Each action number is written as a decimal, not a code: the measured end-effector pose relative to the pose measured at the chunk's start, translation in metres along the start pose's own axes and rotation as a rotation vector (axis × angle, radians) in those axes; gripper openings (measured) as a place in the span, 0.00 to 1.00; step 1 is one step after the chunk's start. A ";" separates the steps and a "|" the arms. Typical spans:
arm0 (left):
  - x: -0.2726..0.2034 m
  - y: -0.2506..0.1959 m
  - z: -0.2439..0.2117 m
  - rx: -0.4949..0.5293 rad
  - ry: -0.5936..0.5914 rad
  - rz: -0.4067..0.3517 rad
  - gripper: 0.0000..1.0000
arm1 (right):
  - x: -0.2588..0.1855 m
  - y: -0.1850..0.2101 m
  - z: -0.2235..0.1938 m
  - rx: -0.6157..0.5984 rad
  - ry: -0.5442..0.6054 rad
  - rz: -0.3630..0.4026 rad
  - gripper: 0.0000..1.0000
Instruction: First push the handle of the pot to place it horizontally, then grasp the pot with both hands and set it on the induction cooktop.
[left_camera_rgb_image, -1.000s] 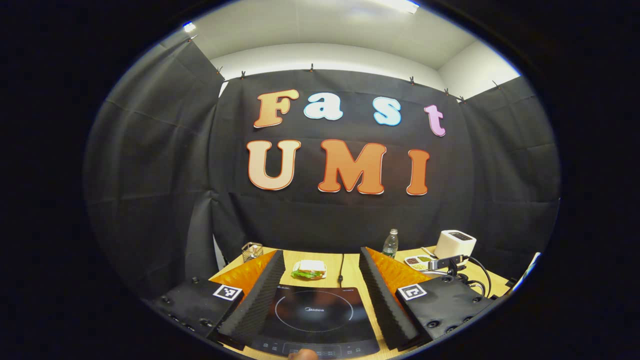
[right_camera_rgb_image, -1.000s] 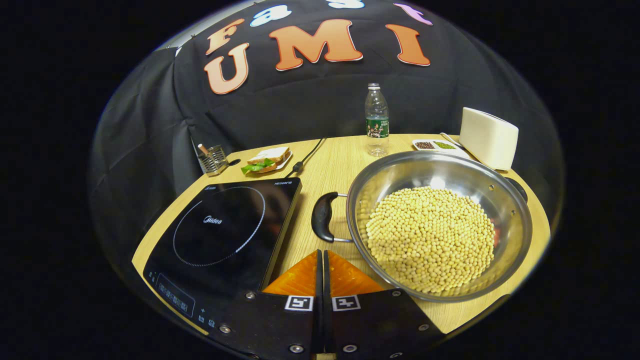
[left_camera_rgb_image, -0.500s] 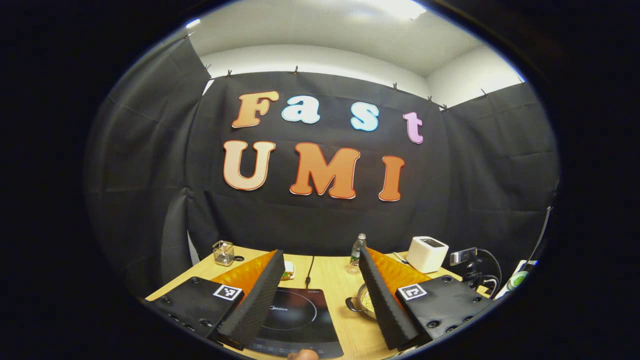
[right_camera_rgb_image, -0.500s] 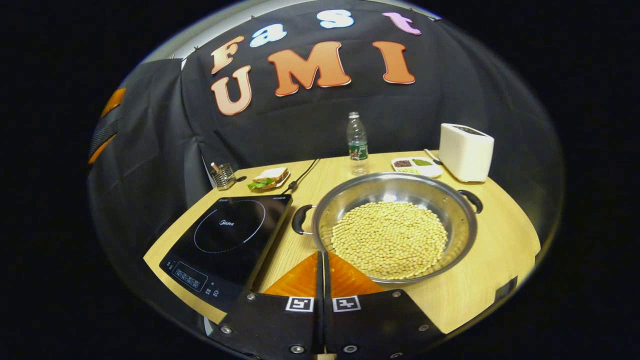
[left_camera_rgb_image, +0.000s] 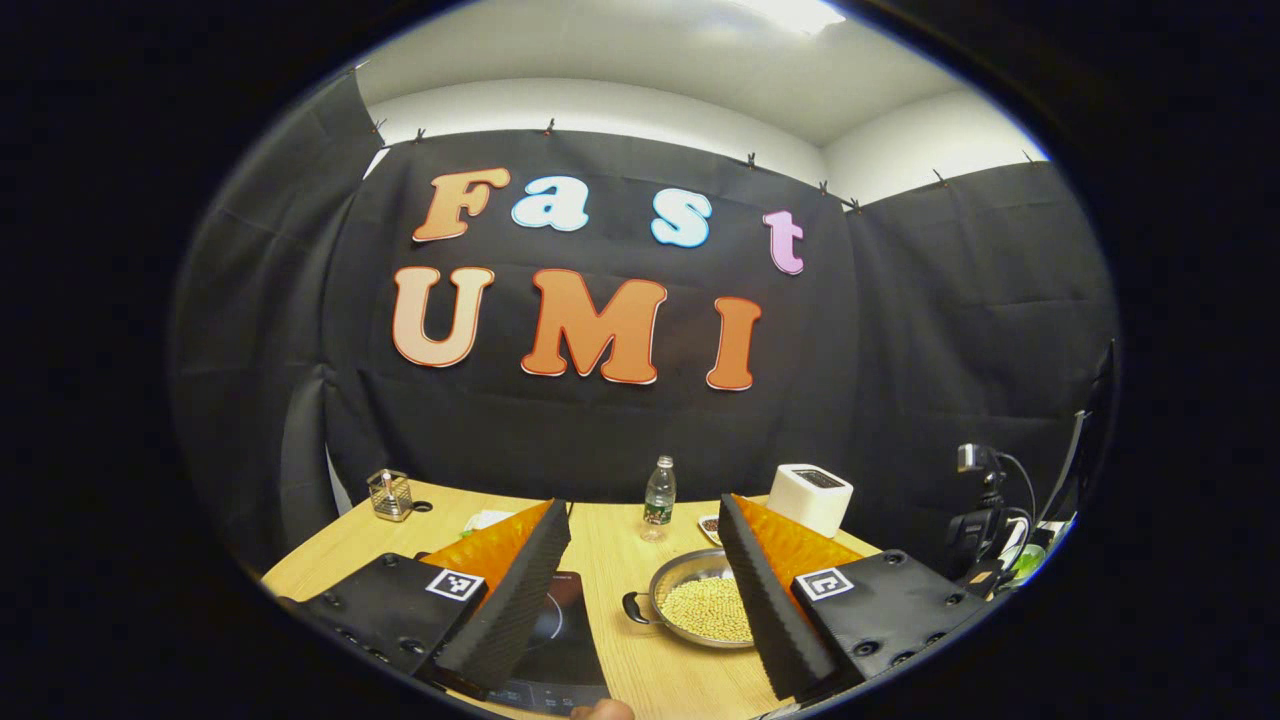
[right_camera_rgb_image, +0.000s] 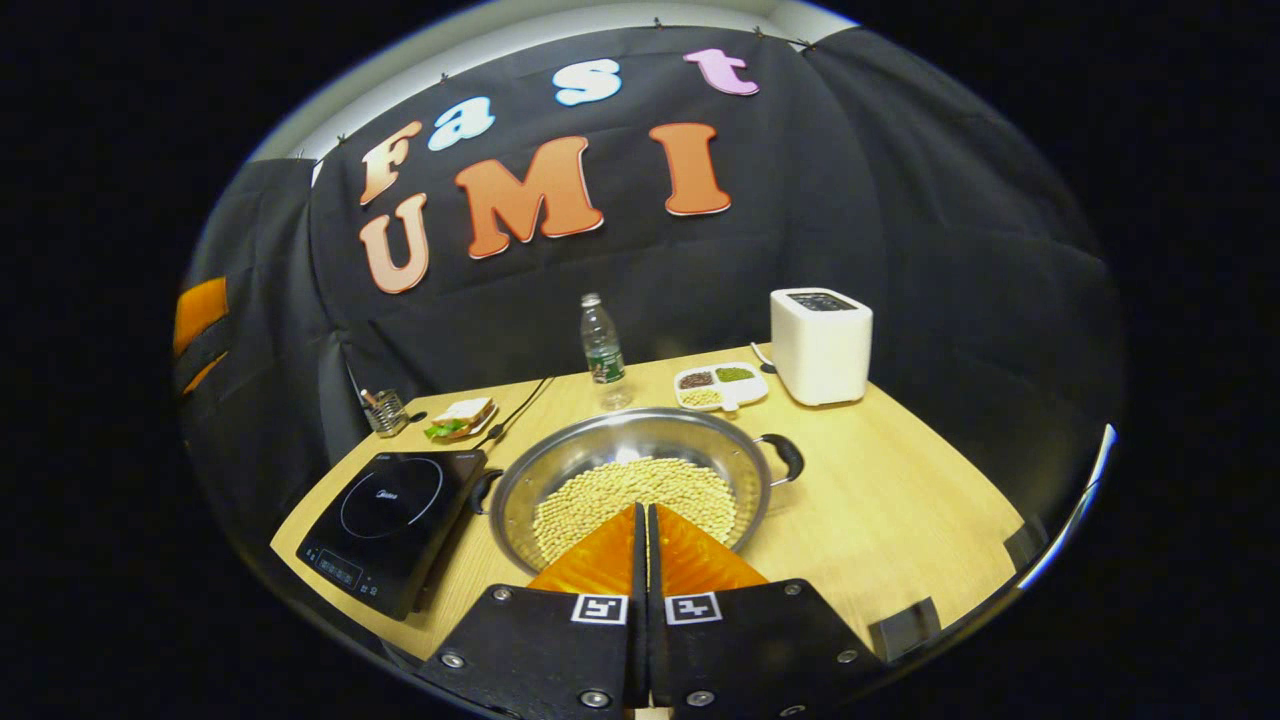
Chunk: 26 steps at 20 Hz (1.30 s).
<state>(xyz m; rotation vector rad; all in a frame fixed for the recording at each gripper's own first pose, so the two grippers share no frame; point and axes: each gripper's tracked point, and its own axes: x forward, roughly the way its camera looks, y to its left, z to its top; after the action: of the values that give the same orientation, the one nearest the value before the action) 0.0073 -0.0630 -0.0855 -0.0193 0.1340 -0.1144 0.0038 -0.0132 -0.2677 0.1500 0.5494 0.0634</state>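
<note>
A wooden table (right_camera_rgb_image: 900, 500) is seen inside a booth walled with black cloth. The pot (right_camera_rgb_image: 630, 470), filled with pale beans (right_camera_rgb_image: 640, 490), is set on the table just ahead of the right gripper (right_camera_rgb_image: 641, 530), whose jaws are pressed together with nothing between them. One pot handle (right_camera_rgb_image: 785, 455) is turned to the right of the jaws, the other toward the induction cooktop (right_camera_rgb_image: 385, 510), which lies left of the pot. Beyond are placed a water bottle (right_camera_rgb_image: 600, 345), a divided dish (right_camera_rgb_image: 718, 383), a toaster (right_camera_rgb_image: 820, 343), a sandwich (right_camera_rgb_image: 460, 415) and a wire holder (right_camera_rgb_image: 383, 412). The left gripper (left_camera_rgb_image: 640, 580) is held above the table with its jaws spread wide and empty; between them the pot (left_camera_rgb_image: 700, 605) is seen ahead, the cooktop (left_camera_rgb_image: 560, 640) at the left jaw.
</note>
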 end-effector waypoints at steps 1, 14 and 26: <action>0.004 -0.006 -0.005 0.001 0.011 -0.008 0.97 | 0.000 -0.011 0.003 0.010 -0.004 -0.016 0.00; 0.095 -0.022 -0.117 -0.025 0.262 -0.023 0.98 | 0.046 -0.098 0.010 0.047 -0.019 -0.125 0.51; 0.162 0.013 -0.262 0.002 0.567 0.038 0.99 | 0.115 -0.110 0.001 -0.004 0.058 -0.158 0.95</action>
<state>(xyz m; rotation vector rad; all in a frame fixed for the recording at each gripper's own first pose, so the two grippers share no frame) 0.1332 -0.0718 -0.3671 0.0186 0.7000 -0.0795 0.1047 -0.1108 -0.3433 0.1010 0.6177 -0.0850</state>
